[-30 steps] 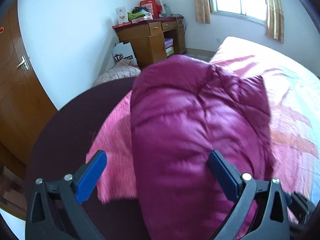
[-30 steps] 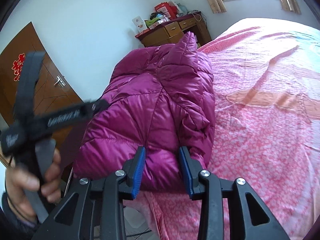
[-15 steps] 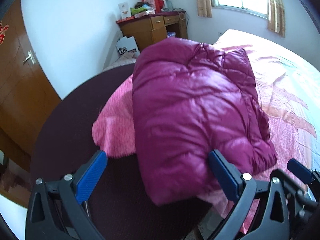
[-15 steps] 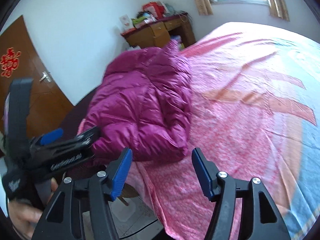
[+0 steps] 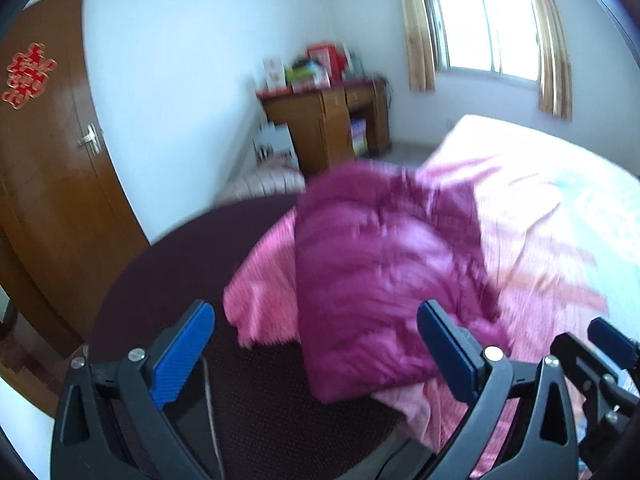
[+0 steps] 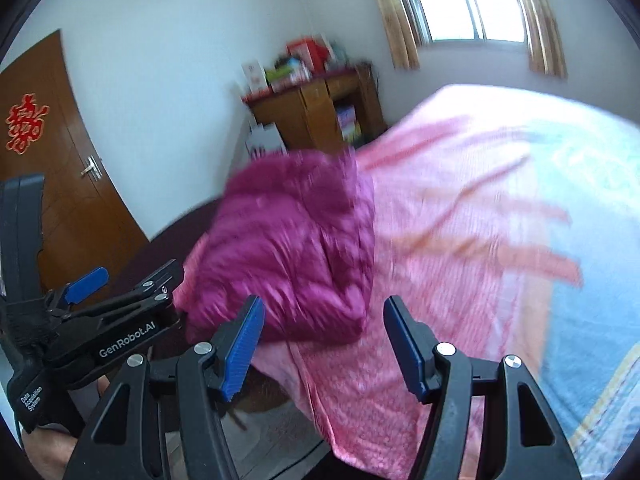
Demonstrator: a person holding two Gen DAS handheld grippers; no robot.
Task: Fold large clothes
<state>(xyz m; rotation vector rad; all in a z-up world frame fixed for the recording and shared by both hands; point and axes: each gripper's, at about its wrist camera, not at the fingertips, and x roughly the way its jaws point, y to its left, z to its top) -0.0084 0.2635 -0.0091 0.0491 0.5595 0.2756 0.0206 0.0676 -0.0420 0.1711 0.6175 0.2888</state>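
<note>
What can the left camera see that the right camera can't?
Only the left wrist view shows the dark round table widely, with a thin cable crossing it. Only the right wrist view shows the whole left gripper, seen from the side, and the sheet's blue part. Both show the folded purple jacket on the pink bed, the desk, door and window.

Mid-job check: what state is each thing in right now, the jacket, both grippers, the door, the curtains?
Magenta puffer jacket: folded into a bundle, lying on the bed's near corner.
Left gripper: open, empty.
Right gripper: open, empty, jaws just widened.
Door: closed.
Curtains: drawn apart.
Pink bedspread: spread flat.
</note>
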